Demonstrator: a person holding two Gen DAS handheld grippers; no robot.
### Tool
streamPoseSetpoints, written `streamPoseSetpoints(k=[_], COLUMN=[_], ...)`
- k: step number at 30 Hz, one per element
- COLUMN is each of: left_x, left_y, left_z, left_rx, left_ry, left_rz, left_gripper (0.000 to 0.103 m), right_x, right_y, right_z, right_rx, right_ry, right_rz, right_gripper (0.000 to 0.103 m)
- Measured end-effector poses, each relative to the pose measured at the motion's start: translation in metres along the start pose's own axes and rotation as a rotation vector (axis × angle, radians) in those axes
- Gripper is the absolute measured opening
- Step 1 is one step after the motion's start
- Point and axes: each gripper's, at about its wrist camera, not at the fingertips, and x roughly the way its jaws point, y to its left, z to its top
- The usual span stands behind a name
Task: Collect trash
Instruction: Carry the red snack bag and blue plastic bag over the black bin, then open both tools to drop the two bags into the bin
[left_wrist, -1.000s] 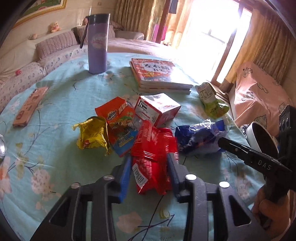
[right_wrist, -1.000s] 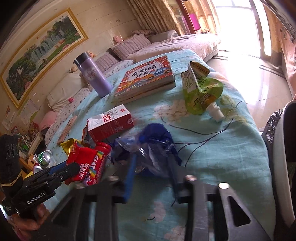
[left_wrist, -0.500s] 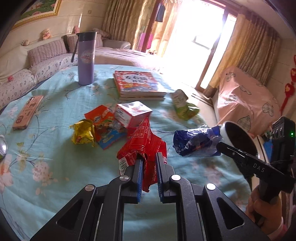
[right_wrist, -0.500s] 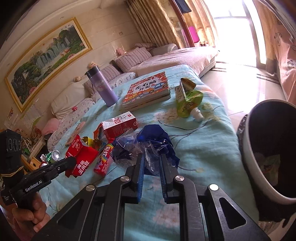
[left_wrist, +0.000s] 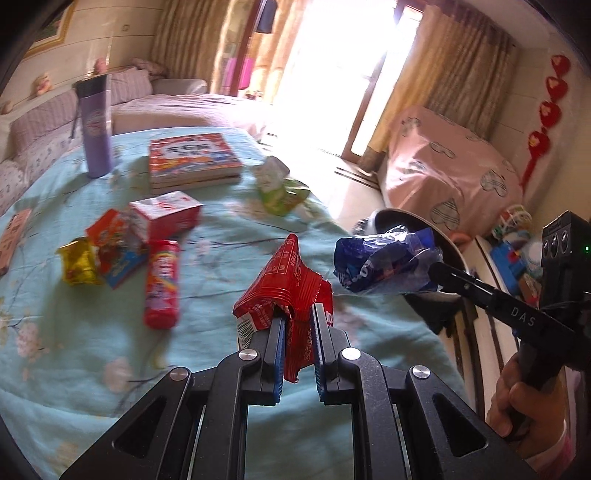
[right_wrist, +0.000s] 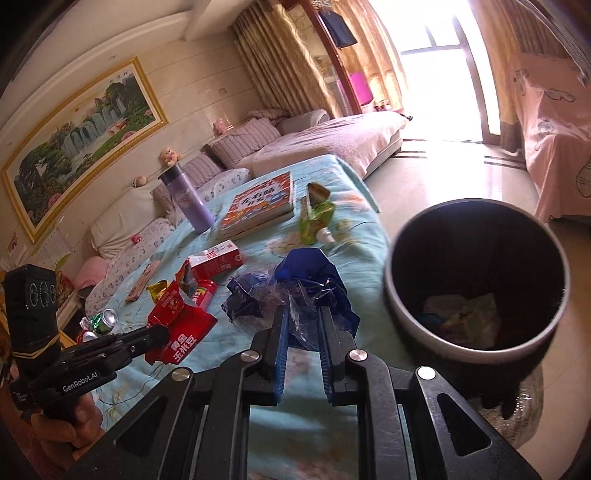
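While clamped shut, left gripper (left_wrist: 298, 319) pinching red wrapper (left_wrist: 284, 291), right gripper (right_wrist: 301, 323) pinching blue wrapper (right_wrist: 295, 288); hanging over table (left_wrist: 221, 236), bin (right_wrist: 476, 273) at three o'clock.

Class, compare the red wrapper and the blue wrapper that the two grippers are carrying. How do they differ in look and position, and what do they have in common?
The red wrapper is opaque red foil with white print; the blue wrapper is dark blue with clear crinkled plastic. The red wrapper sits in the left gripper, over the tablecloth; the blue wrapper, in the right gripper, is nearer the trash bin. Both are crumpled, clamped between shut jaws and lifted off the table.
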Motion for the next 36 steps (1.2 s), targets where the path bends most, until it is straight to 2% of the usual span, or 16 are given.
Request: streamPoseSetpoints(k=[12, 28, 36], left_x=[0.039, 0.076, 0.105], left_y=[-0.052, -0.091, -0.117], left_z=[0.017, 0.035, 0.053], left_rx=[0.076, 0.141, 0.179], left_ry=[0.032, 0.057, 0.072], left_rz=[-0.064, -0.107, -0.118], left_gripper=[0.011, 0.011, 0.012], right_x=[-0.034, -0.054, -0.053], right_y=[-0.049, -0.099, -0.117], right_z=[-0.002, 0.004, 0.012], right_rx=[0.069, 0.115, 0.115], right_ry=[-0.059, -0.101, -0.092], right_rz=[-0.091, -0.184, -0.24], right_gripper=[0.015, 0.015, 0.015])
